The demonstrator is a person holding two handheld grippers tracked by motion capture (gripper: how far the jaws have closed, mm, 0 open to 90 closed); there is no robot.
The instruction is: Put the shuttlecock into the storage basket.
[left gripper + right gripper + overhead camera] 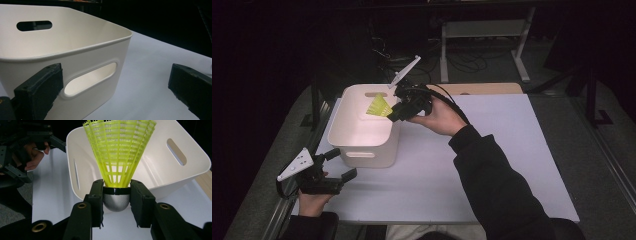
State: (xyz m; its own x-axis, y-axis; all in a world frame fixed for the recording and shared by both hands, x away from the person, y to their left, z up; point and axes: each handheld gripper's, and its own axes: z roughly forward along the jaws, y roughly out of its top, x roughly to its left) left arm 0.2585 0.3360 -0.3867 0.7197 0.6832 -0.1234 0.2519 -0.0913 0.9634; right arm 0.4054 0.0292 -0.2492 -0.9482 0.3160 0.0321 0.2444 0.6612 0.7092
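A yellow plastic shuttlecock (119, 152) with a silver cap (116, 201) is pinched at its base by my right gripper (116, 195), which is shut on it. In the high view that right gripper (396, 113) holds the shuttlecock (379, 106) over the right rim of a white plastic bin (362, 150), skirt pointing into the bin. My left gripper (337, 164) rests low at the bin's near left corner, jaws open and holding nothing. Its left gripper view shows the bin's near wall (117, 50) with a handle slot (90, 80) just ahead of the fingers (40, 92).
The bin stands on a white table sheet (492, 145) with wide bare room to its right. A wooden board (484, 88) lies at the sheet's far edge. Cables and a desk frame (484, 30) sit beyond in the dark.
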